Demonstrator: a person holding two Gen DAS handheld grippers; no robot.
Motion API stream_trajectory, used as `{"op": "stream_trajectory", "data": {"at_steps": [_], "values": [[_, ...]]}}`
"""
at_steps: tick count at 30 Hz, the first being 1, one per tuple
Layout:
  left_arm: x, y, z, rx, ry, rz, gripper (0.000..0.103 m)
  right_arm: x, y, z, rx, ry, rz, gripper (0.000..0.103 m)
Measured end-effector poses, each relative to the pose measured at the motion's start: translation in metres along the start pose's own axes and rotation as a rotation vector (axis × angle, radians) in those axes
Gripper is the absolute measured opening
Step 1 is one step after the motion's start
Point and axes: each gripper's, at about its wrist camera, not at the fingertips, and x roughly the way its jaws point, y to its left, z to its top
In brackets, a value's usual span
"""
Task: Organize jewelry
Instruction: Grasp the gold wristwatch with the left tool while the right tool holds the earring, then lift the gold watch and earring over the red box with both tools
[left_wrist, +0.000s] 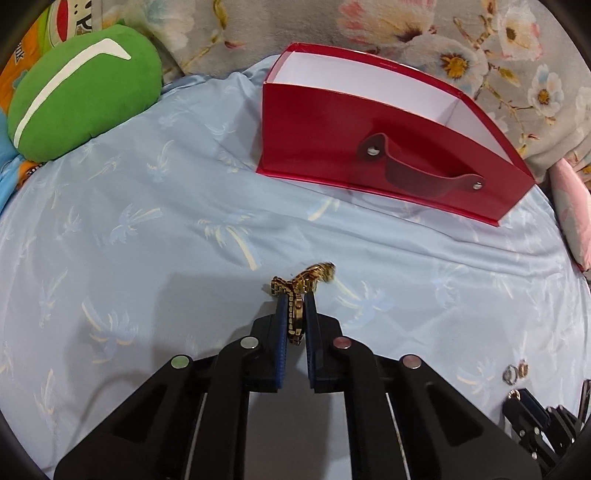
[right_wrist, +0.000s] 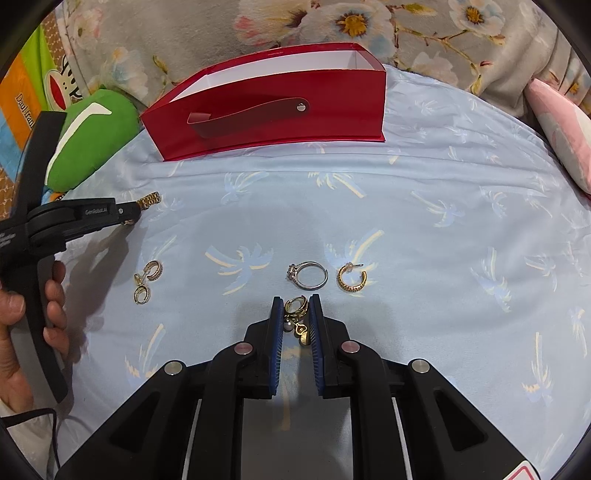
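My left gripper is shut on a gold watch, its link band sticking out past the fingertips above the bed sheet. It also shows in the right wrist view at the left. My right gripper is shut on a gold charm earring. A silver ring and a gold hoop earring lie just beyond it. Two gold hoop earrings lie to the left. The open red box stands at the far side.
A light blue palm-print sheet covers the bed. A green plush cushion lies far left, a pink pillow far right. Floral fabric lies behind the box. A hand holds the left gripper's handle.
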Motion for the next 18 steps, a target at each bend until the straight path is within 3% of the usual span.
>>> {"op": "stream_trajectory", "data": {"at_steps": [9,18], "values": [[-0.055,-0.005,-0.023,0.021,-0.033,-0.087,0.007,-0.008,-0.003,-0.007,0.024,-0.003,0.014,0.012],[-0.122,-0.017,-0.054,0.067,-0.08,-0.131,0.007,-0.046,0.001,-0.021,0.004,-0.049,0.021,0.012]]}}
